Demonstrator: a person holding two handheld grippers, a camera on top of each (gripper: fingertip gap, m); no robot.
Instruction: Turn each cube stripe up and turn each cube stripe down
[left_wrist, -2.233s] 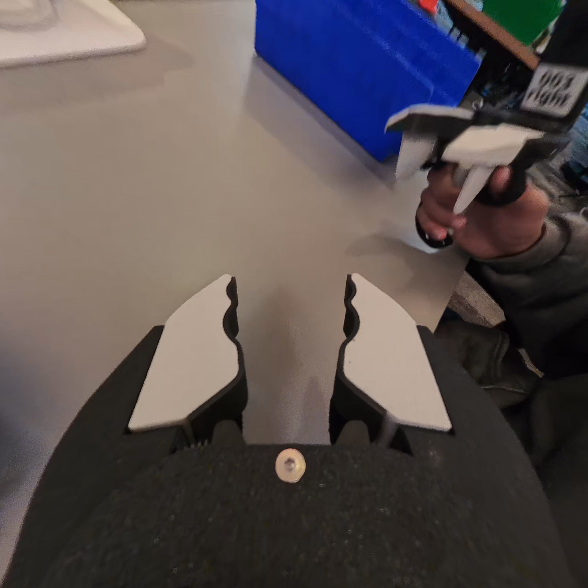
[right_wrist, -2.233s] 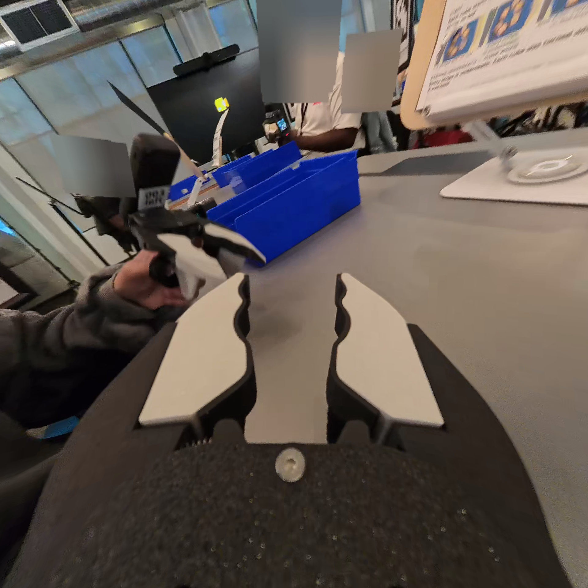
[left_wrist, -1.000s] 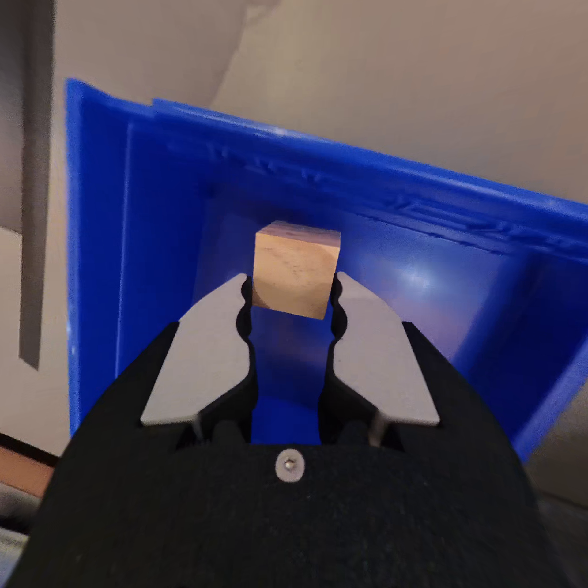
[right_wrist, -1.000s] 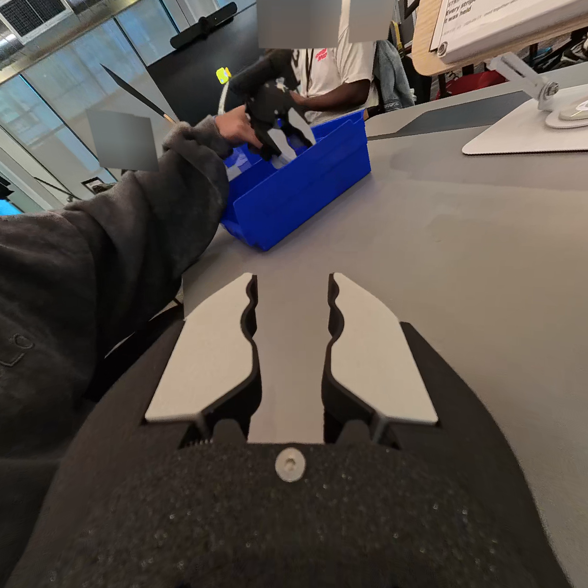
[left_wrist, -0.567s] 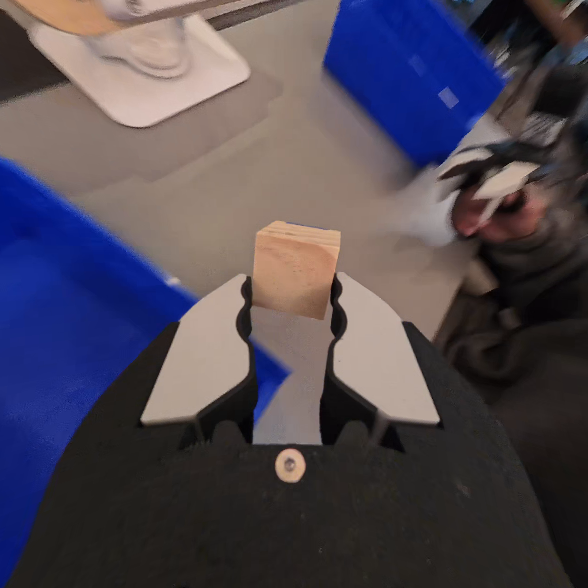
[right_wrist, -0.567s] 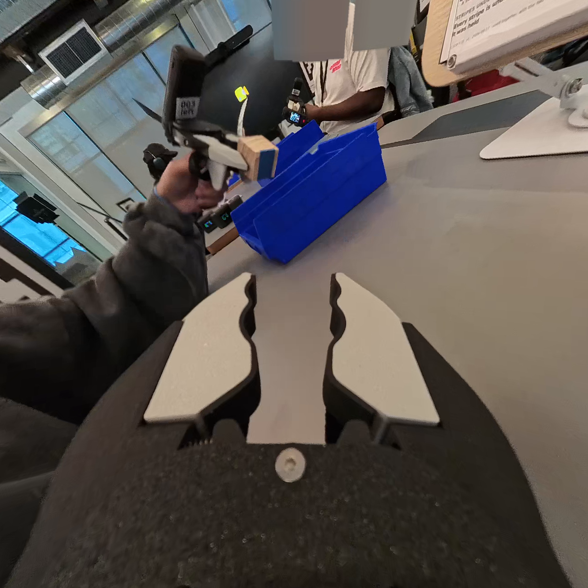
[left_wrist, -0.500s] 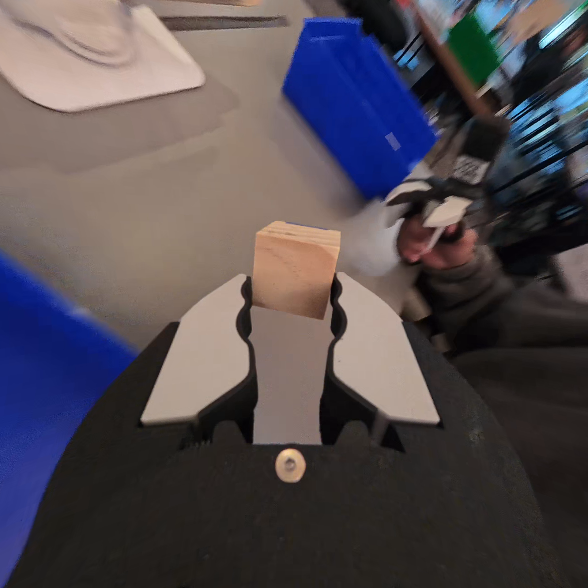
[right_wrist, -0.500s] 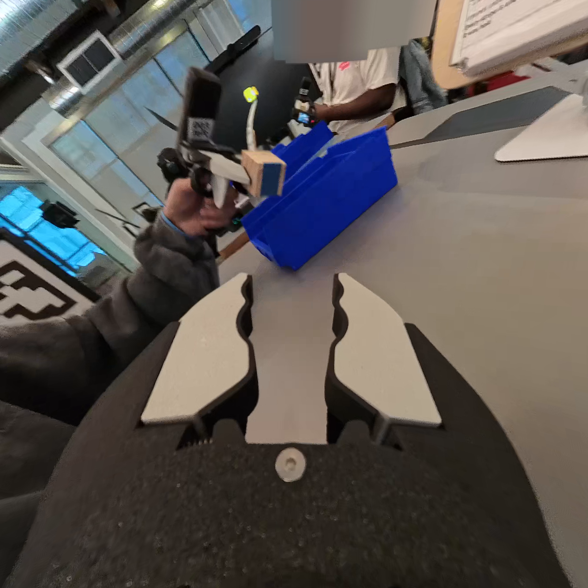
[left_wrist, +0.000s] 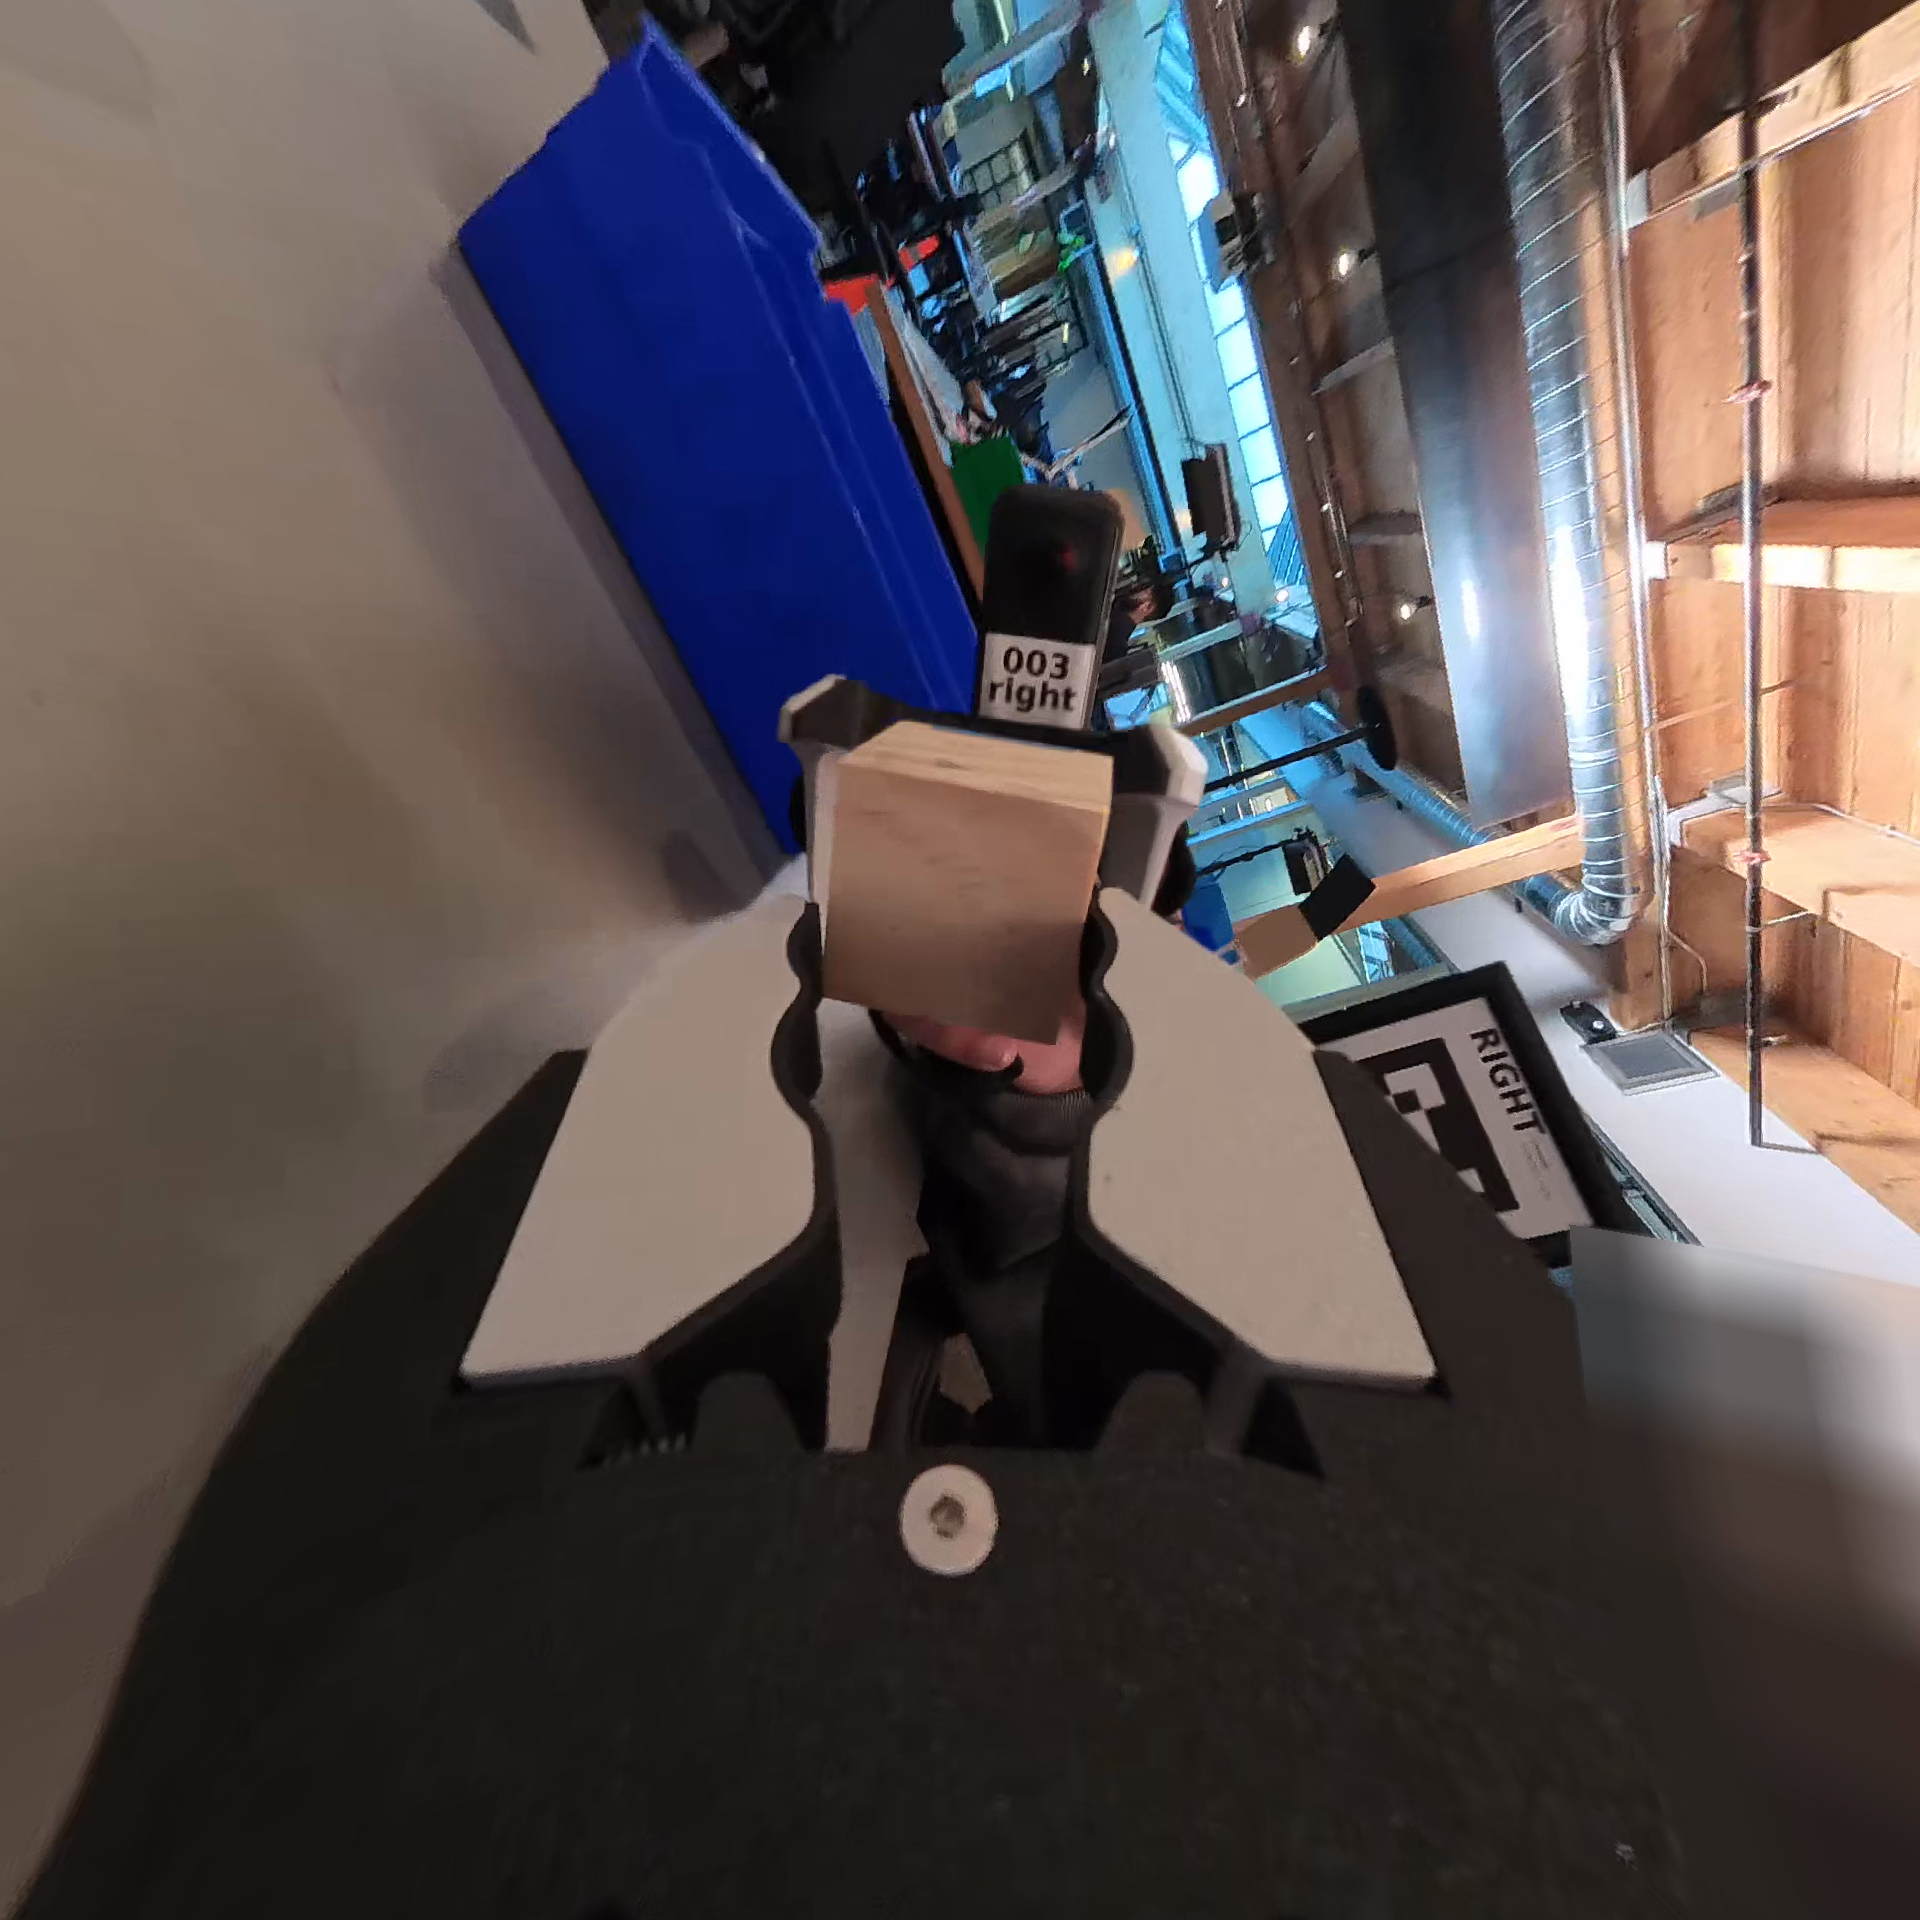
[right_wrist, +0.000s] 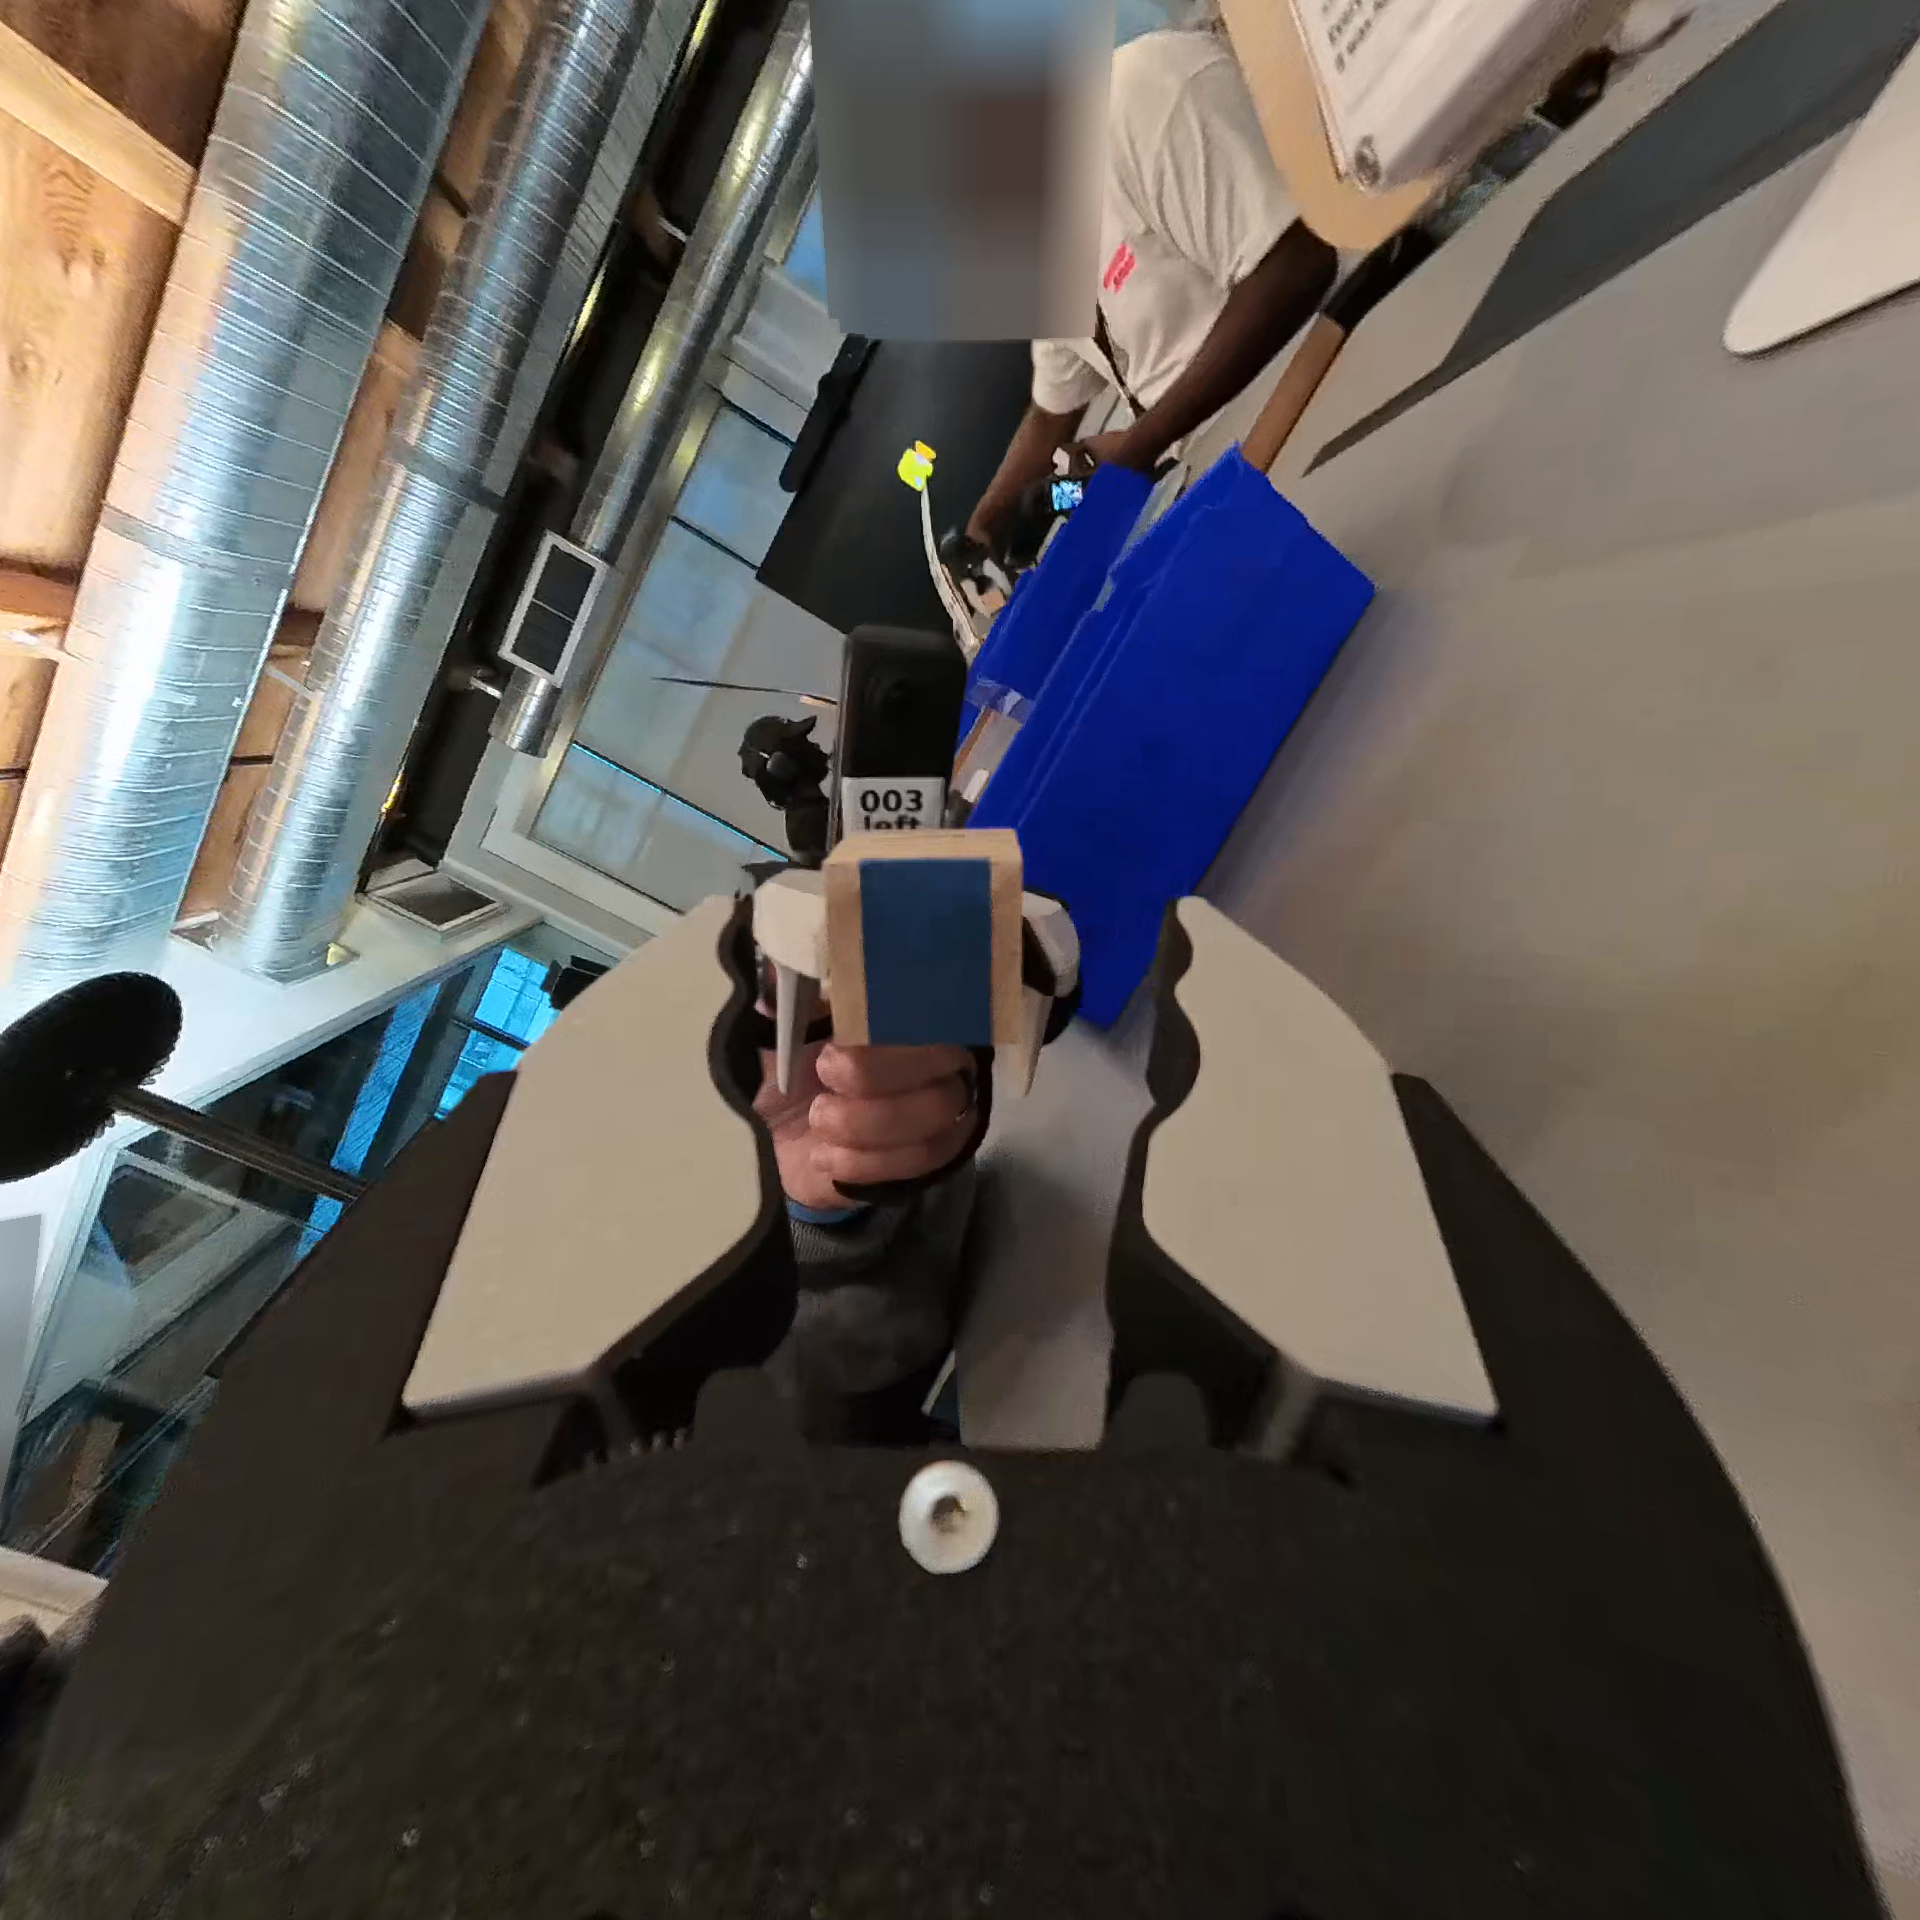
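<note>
Because the pale wooden cube with a blue tape stripe (right_wrist: 920, 951) is pinched between the tips of the left gripper (left_wrist: 951, 971) and held up in the air, its striped face points straight at the right gripper (right_wrist: 951, 977), which looks like a hand-over set up on purpose. From the left wrist view only the plain wood face shows, sitting just past the fingertips, with the layered edge uppermost. The left fingers (left_wrist: 665, 1174) are drawn in narrow and press on the cube's two opposite sides, so the stripe face and the bare one behind it are left free.

Facing it, the right fingers (right_wrist: 1262, 1184) are spread wide, empty, one to either side of the cube and not yet touching it; I'd judge they are placed to take it by another pair of faces so it can be turned.

Both tools are rolled over sideways, so the grey tabletop (right_wrist: 1621, 935) runs up one side. A blue plastic bin (right_wrist: 1174, 790) stands on it well beyond the fingertips. Farther off a person in a white shirt (right_wrist: 1174, 208) works at another bin.
</note>
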